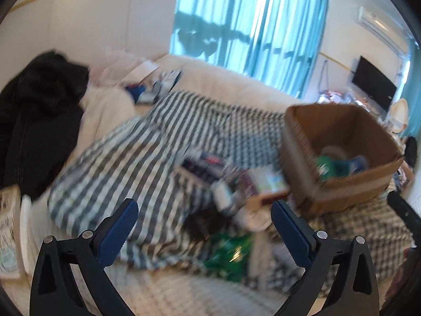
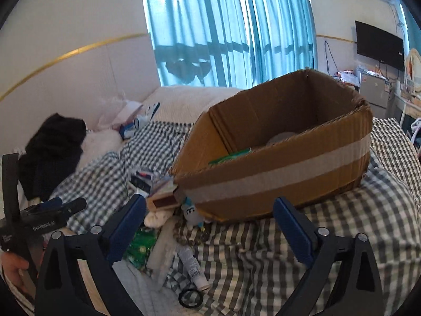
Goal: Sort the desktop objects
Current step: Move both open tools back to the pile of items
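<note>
- Clutter of small things lies on a checked cloth over the bed, just left of a box and touching its near left corner.
- In the pile: a small brown carton, dark packets, a pale toy, a white tube, a green packet and a black ring nearest the camera.
- The box is open at the top, its walls upright, a grey tape band across the near side; something green and a pale round thing lie inside, partly hidden by the near wall.
- Right gripper has its jaws wide apart, nothing between them, above the cloth in front of the box's near wall.
- Left gripper is also spread wide and empty, over the pile; in the right wrist view it shows at far left, held by a hand cut off at the edge.
- Open cloth lies to the right of the pile, near the box's front; the cloth's left edge is rumpled.
- Far left, a black garment and more loose items sit on the bed.
- The left wrist view is blurred, so the pile there cannot be told apart.
</note>
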A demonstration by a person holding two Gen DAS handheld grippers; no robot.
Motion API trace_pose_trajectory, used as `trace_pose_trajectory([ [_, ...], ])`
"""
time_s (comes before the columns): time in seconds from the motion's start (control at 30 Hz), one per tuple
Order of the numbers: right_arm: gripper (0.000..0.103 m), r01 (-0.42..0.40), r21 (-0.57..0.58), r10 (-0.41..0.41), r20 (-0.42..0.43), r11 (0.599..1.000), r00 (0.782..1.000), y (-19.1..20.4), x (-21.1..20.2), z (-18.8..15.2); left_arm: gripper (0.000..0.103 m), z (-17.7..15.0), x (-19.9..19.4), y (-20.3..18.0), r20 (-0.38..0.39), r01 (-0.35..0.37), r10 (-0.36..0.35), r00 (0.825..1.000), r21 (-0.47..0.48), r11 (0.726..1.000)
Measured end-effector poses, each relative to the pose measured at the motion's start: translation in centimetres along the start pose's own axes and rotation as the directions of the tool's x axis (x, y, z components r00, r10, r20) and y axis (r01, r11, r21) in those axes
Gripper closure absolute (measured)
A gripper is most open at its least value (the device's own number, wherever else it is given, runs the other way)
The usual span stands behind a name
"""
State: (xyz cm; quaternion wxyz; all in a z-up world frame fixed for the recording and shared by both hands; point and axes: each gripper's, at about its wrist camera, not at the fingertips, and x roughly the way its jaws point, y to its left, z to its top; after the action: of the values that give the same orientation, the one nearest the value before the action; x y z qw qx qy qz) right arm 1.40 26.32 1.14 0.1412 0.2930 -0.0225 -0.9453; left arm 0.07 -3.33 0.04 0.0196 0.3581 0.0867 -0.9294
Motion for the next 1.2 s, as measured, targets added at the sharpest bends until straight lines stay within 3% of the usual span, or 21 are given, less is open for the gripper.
trace_pose_trajectory([
  [0.2,0.000,-0.025,-0.059,0.022,-0.055,0.998,0.998,2.3,3.0,-1.9,0.000,-2.7,4.2,-1.1,-0.129,-0.022,0.036,0.991,0.111,0.994],
  [0.33,0.000,0.000,-0.108,-0.010,-0.094,0.994,0.996,3.2,4.8,-2.9,0.000,-3.4,6.1,-1.8,-0.112,-0.033,0.052,0.992,0.169,0.985],
  [0.4,0.000,0.010,-0.110,-0.023,-0.118,0.994,0.993,3.0,5.6,-3.3,0.000,-3.6,7.5,-2.1,-0.141,-0.028,0.055,0.988,0.185,0.982],
  [0.6,0.000,-0.048,-0.037,0.040,-0.186,0.998,0.982,2.3,7.9,-4.4,0.000,-3.5,10.7,-1.9,-0.178,-0.018,0.049,0.983,0.171,0.985],
  [0.77,0.000,-0.037,-0.050,0.025,-0.231,0.998,0.973,2.5,10.1,-5.1,0.000,-3.2,12.7,-1.5,-0.208,-0.015,0.047,0.977,0.155,0.988],
  [0.87,0.000,-0.022,-0.049,0.010,-0.236,0.999,0.972,2.5,11.2,-5.4,0.000,-3.0,13.2,-1.3,-0.201,0.000,0.026,0.979,0.129,0.992],
  [1.03,0.001,-0.042,-0.066,0.022,-0.270,0.997,0.963,3.2,13.1,-6.0,0.000,-2.6,13.9,-2.2,-0.191,0.009,0.026,0.981,0.180,0.984],
  [1.2,0.010,-0.019,-0.072,-0.003,-0.299,0.997,0.954,3.1,14.7,-6.5,0.005,-2.7,14.0,-2.9,-0.177,0.019,0.021,0.984,0.222,0.975],
])
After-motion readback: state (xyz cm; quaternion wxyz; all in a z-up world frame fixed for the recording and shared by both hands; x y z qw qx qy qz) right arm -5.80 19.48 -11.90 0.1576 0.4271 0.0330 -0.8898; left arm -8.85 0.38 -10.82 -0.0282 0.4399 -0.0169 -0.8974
